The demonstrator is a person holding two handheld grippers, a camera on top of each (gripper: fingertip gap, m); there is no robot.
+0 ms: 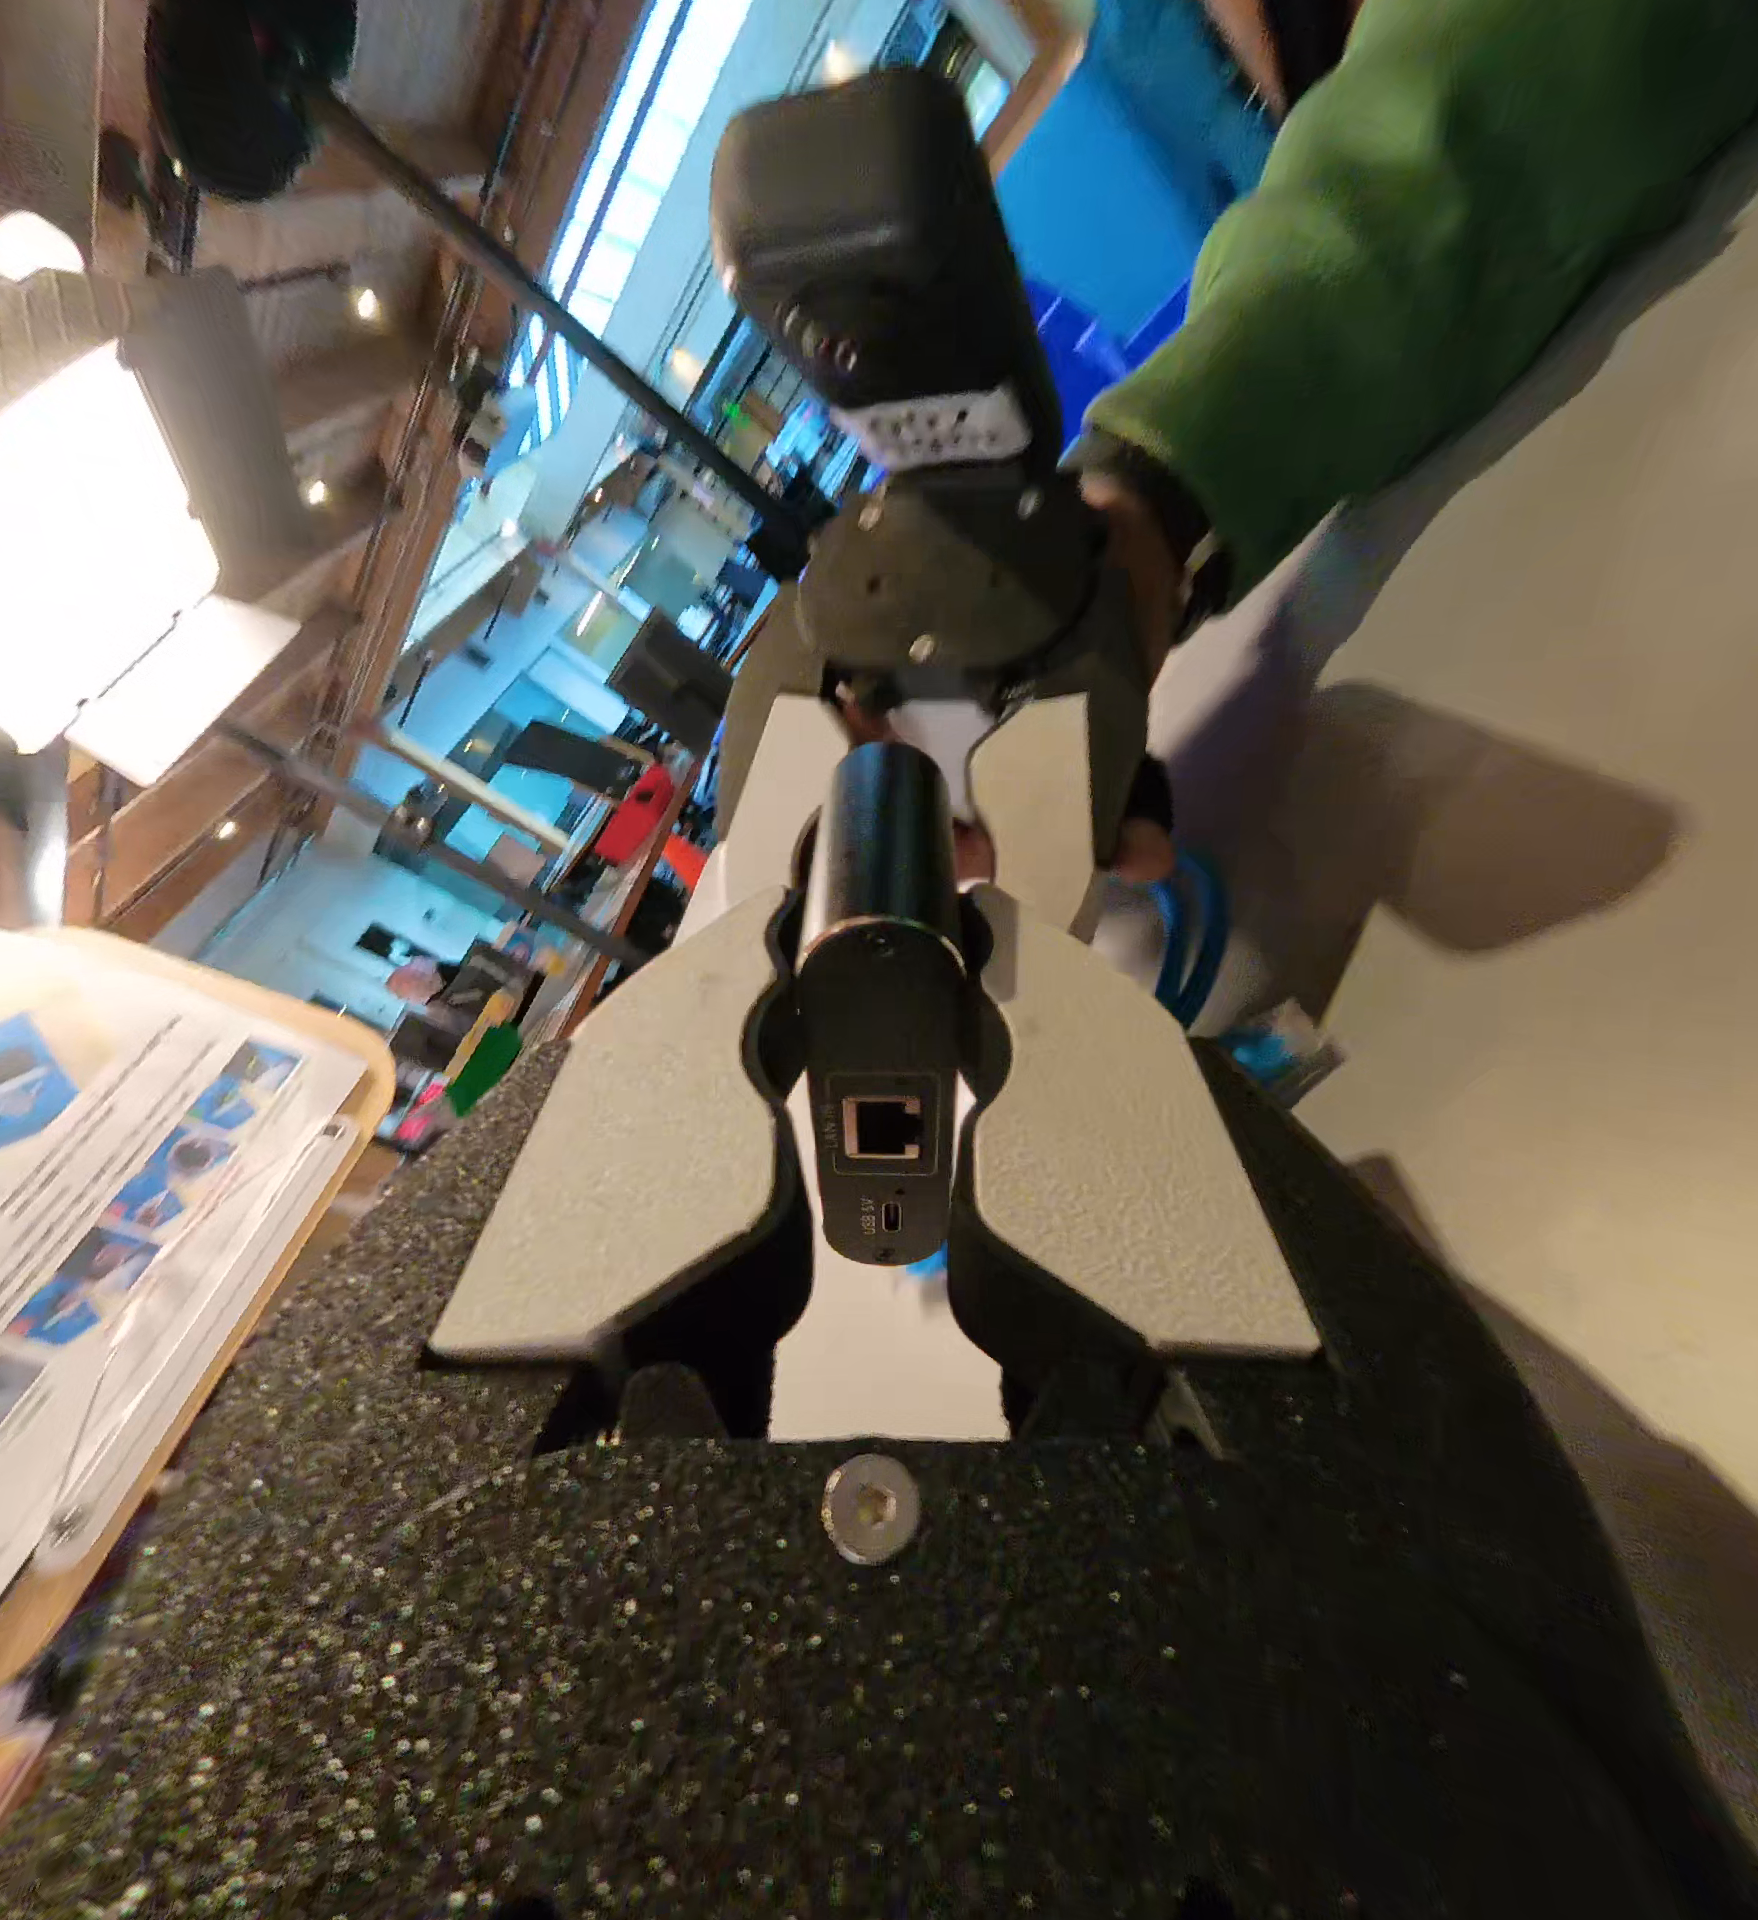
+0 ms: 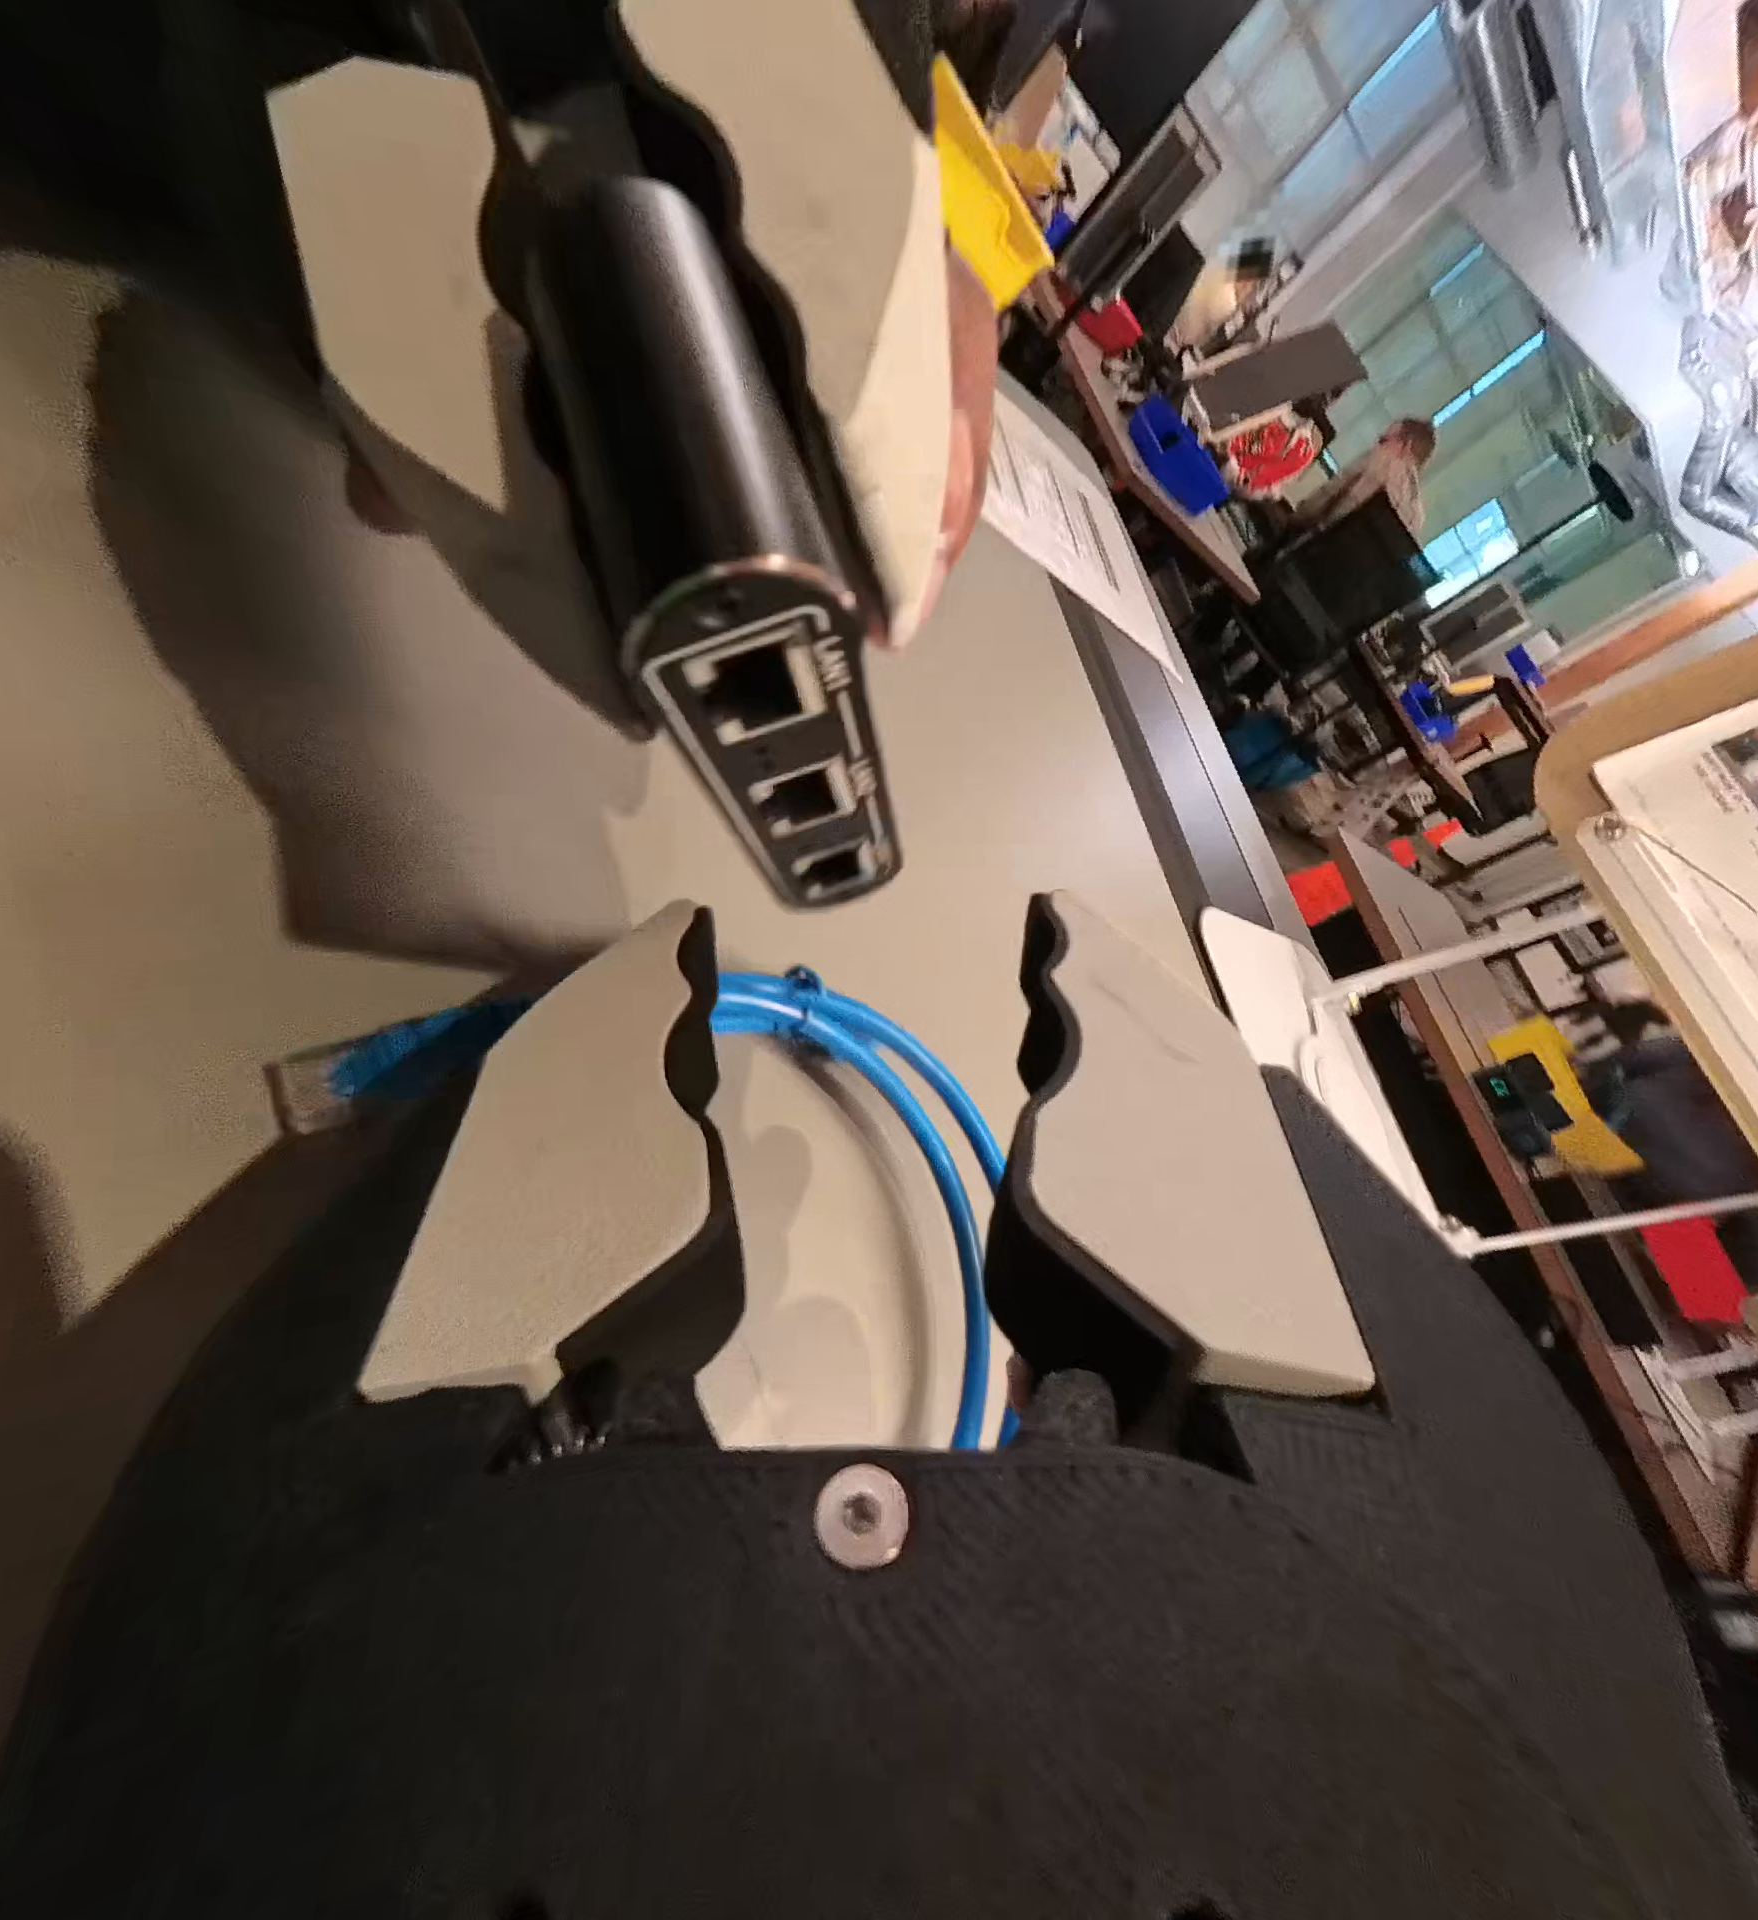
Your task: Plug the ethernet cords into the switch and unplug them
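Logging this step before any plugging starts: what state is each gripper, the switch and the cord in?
Left gripper: shut on the black tubular ethernet switch.
Switch: held off the table; every visible port empty.
Right gripper: open, holding nothing.
Blue ethernet cord: coiled on the table, unplugged.

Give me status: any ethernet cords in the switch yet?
Done: left tongs are shut on the black switch, held off the table. In hand: right tongs are open above the coiled blue cord. Left: all visible ports are empty, so every plug-in and unplug.
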